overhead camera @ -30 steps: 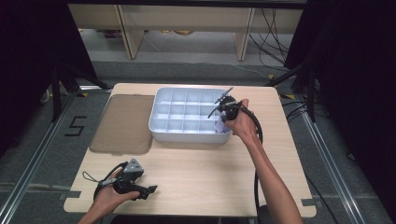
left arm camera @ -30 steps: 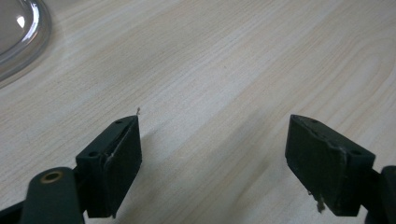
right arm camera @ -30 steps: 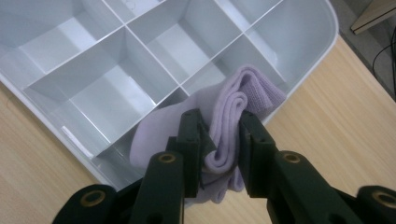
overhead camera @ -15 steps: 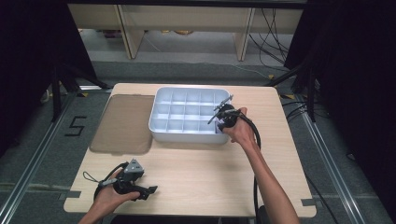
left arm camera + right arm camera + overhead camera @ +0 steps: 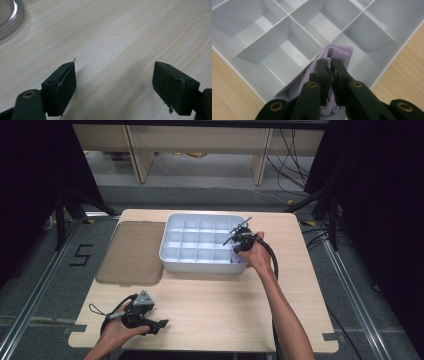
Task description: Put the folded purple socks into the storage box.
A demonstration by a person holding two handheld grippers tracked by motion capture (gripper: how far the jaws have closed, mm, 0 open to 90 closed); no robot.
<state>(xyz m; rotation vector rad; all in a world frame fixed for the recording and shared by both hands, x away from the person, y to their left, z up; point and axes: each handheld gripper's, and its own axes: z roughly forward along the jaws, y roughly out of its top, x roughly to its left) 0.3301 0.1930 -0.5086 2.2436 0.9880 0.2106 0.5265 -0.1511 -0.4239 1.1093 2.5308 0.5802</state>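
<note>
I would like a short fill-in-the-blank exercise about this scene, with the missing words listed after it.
1. The right gripper is inside a corner compartment of the white ____.
2. In that compartment lies a folded cloth of ____ colour.
3. The jaws of the left gripper stand ____ over the bare wooden table.
4. The brown lid lies flat on the tray's ____ side in the high view.

Missing words: tray; purple; open; left
</note>
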